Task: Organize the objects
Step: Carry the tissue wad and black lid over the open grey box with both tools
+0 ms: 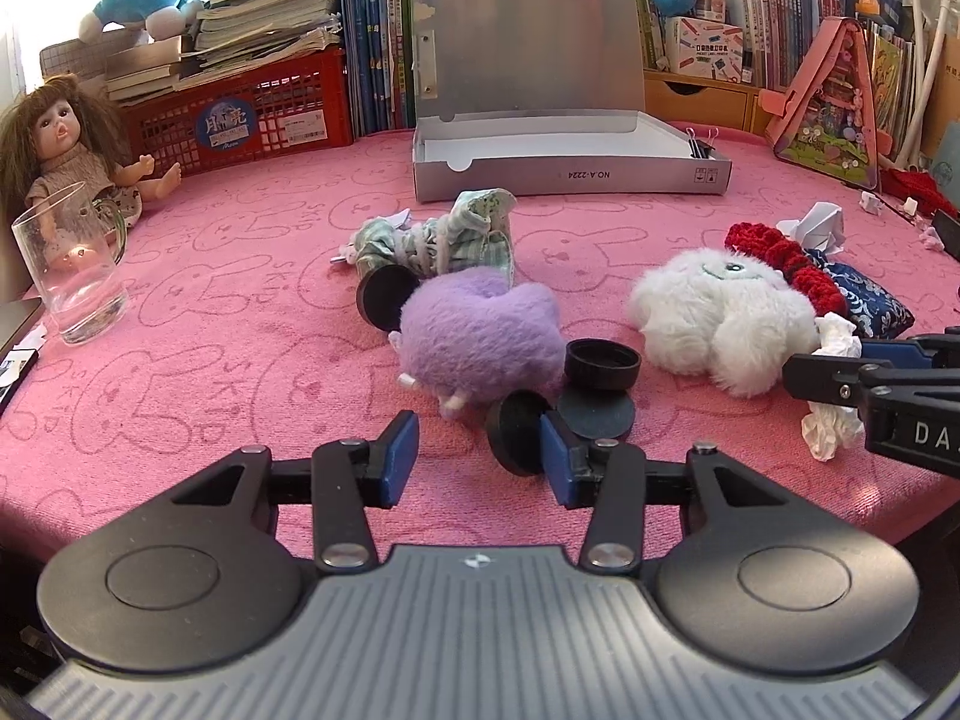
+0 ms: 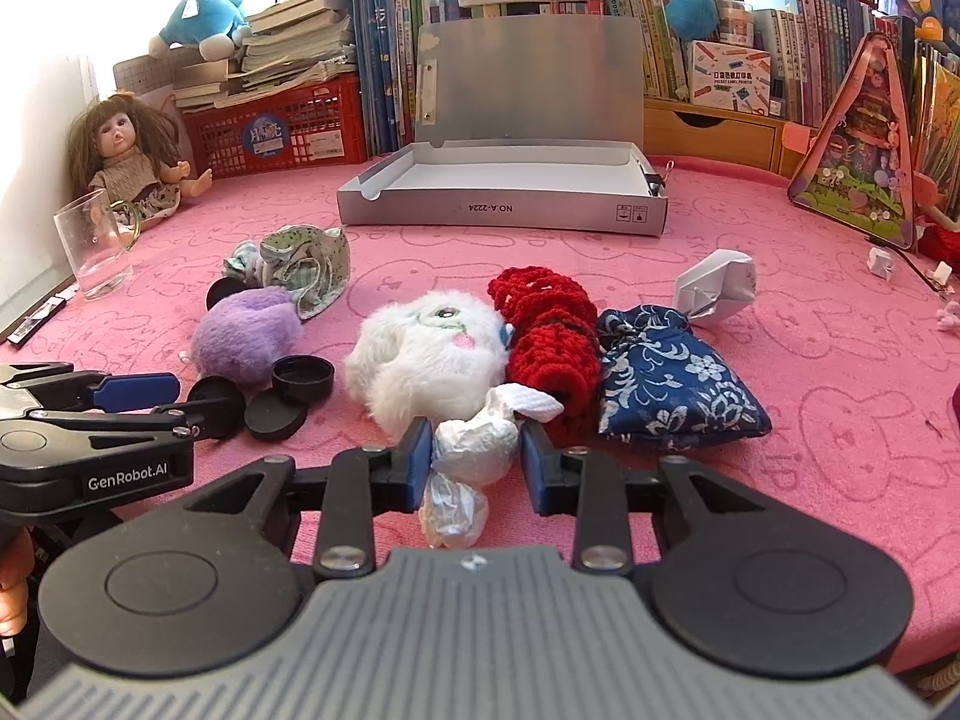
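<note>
1. At the far left of the pink table [image 1: 180,324] a doll [image 1: 57,150] sits against a red crate [image 1: 258,114], with an empty glass mug [image 1: 72,276] just in front of it.
2. Near the middle lies a crumpled green checked cloth [image 1: 444,234]; a purple plush [image 1: 480,330] lies nearer, touching it, and a black disc [image 1: 384,297] leans at the plush's left.
3. The left gripper [image 1: 477,456] is low at the near edge. Its jaws stand partly apart; the right pad touches a tilted black cap [image 1: 516,432], while the left pad is clear of it, so nothing is clamped.
4. Just beyond that cap lie a flat black lid [image 1: 597,414] and an upturned black cap [image 1: 603,363].
5. Far behind, an open grey box [image 1: 570,177] stands with its lid up and looks empty.
6. To the right sits a white plush [image 2: 420,360], touching a red crocheted piece [image 2: 549,336], then a blue floral pouch [image 2: 672,384].
7. The right gripper [image 2: 477,456] is closed on a crumpled white tissue [image 2: 474,450], squeezed between both pads just in front of the white plush.
8. Farther right lies a folded white paper [image 2: 717,291].
</note>
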A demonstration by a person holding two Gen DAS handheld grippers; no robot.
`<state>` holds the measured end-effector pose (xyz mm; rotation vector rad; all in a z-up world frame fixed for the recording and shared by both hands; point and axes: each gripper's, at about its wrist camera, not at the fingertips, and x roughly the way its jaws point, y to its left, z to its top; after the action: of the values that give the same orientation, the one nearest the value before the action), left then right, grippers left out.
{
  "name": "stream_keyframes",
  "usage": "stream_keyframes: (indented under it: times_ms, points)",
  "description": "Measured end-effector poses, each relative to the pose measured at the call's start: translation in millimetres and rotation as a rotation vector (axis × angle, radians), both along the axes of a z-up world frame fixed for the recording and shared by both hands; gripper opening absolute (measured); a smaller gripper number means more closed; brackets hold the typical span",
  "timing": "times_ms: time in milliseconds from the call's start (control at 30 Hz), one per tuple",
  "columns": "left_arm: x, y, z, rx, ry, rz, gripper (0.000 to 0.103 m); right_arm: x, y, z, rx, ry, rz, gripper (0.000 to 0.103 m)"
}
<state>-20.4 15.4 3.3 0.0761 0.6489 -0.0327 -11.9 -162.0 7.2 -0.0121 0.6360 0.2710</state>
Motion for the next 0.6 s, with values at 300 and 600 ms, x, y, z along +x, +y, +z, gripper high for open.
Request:
stream_keyframes:
  times_ms: [300, 600]
  points:
    - [-5.6, 1.5, 3.2, -0.013, -0.017, -0.018, 0.051, -14.4, 0.7, 2.3, 0.059, -0.011, 0.092, 0.036]
    - [-4.0, -4.4, -4.7, 0.028, -0.007, -0.02, 0.051, -12.6, 7.7, 0.5, 0.072, 0.002, 0.119, 0.036]
